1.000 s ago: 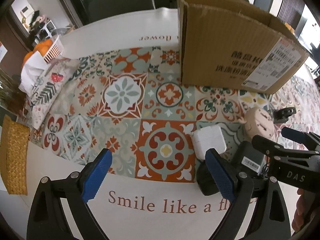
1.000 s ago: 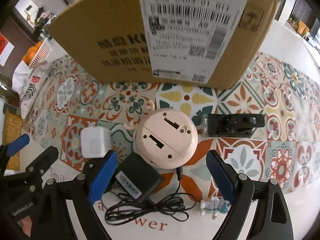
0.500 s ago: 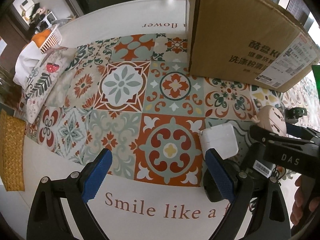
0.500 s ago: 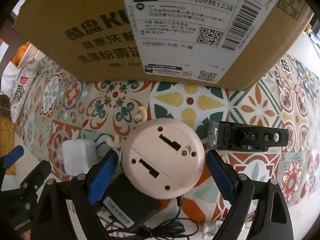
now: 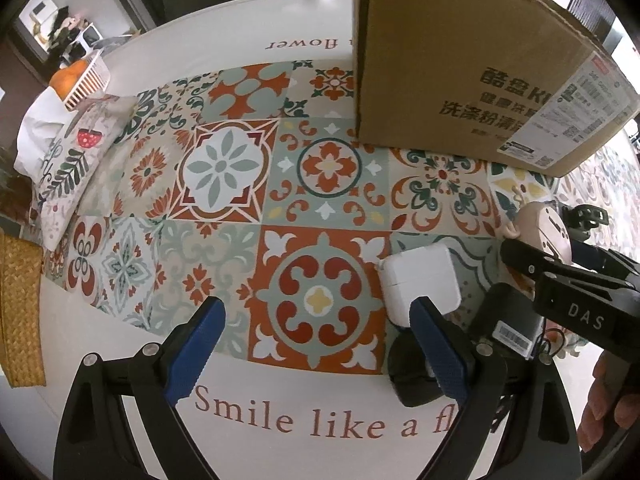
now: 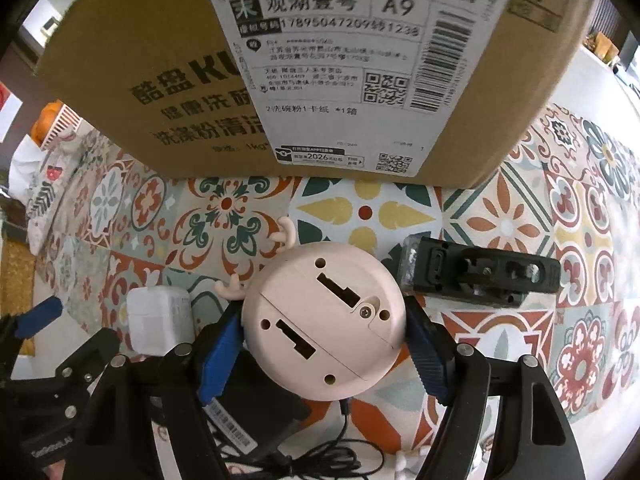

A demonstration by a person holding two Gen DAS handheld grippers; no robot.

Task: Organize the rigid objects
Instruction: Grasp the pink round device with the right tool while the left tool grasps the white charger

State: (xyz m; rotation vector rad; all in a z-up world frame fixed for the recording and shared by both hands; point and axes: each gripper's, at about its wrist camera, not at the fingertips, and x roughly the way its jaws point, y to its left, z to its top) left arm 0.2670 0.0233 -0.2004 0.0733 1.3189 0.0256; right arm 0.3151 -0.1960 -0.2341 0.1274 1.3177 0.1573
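we see one cardboard box (image 6: 304,60) | one pink round clock (image 6: 324,320) grasped by right gripper (image 6: 320,344), jaws just closing | one white charger (image 5: 420,280) | left gripper (image 5: 316,344) released

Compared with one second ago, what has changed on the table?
The right gripper moved forward toward the cardboard box, and its jaws have just been closing around the round pink device, blue pads now at its sides. The left gripper stayed open over the mat; white charger unmoved.

A home dining room: patterned tablecloth (image 5: 224,168) on the table; fruit basket (image 5: 86,80); embroidered cushion (image 5: 68,160) alongside.
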